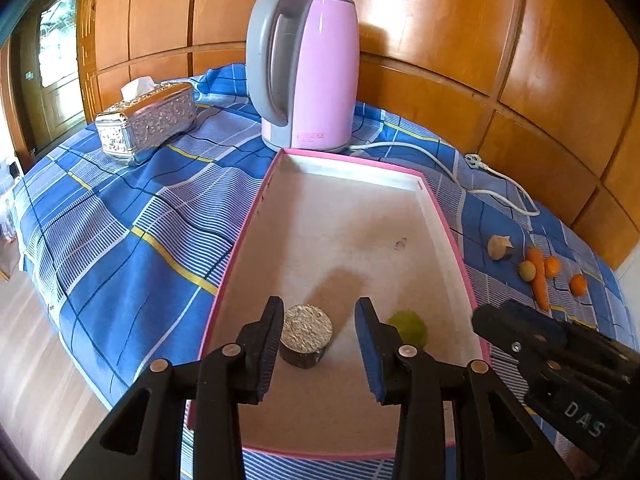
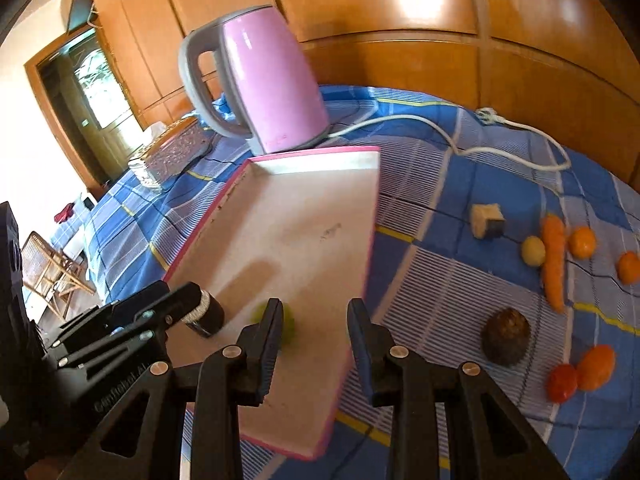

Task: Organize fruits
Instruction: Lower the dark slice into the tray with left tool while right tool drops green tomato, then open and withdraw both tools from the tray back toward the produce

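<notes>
Both claws stand part-open and empty: the left claw (image 1: pixel 320 344) over the tray (image 1: pixel 256 216) by the foil-topped puck (image 1: pixel 306 334), having let go, the right claw (image 2: pixel 314 350) over the tray's edge near the green fruit (image 2: pixel 288 326).

Glossy pink plastic kettle (image 1: pixel 316 72), embossed shiny metal tissue box (image 1: pixel 146 122), checked cloth tablecloth (image 1: pixel 132 216), varnished wood wall panels (image 1: pixel 500 40)

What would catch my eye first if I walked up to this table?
Probably the tall pink kettle standing at the back of the blue checked cloth, just behind a long pink-rimmed tray. In the tray's near end sit a foil-topped dark object and a green fruit. To the right, on the cloth, lie a carrot and small orange fruits.
</notes>
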{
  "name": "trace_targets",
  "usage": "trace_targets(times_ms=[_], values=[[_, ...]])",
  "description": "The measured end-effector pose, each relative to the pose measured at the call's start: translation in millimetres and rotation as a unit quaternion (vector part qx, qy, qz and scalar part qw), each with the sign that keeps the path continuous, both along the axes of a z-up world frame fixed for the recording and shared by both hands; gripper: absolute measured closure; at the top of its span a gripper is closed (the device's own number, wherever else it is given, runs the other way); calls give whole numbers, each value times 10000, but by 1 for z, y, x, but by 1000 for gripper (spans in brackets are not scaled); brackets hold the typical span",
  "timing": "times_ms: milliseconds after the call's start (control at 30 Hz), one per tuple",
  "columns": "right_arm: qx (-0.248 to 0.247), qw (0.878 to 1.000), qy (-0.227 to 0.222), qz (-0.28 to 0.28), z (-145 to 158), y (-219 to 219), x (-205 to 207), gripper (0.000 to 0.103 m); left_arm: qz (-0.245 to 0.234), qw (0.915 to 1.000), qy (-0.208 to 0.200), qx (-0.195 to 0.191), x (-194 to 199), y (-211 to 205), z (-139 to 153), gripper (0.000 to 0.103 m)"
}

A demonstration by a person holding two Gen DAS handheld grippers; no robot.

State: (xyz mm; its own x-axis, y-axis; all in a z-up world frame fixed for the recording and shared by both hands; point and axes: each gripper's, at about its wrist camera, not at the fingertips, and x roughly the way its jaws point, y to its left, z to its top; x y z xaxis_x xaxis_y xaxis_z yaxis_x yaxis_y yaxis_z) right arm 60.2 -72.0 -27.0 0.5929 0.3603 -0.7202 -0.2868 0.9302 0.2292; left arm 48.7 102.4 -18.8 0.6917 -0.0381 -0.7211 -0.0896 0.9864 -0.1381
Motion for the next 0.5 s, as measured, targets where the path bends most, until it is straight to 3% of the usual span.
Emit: trace_targets(times_ms=[500], values=[[5,9987,-44,-501,-1,-37,-23,69,-380,9993,-21,54,-12,-31,2,59]])
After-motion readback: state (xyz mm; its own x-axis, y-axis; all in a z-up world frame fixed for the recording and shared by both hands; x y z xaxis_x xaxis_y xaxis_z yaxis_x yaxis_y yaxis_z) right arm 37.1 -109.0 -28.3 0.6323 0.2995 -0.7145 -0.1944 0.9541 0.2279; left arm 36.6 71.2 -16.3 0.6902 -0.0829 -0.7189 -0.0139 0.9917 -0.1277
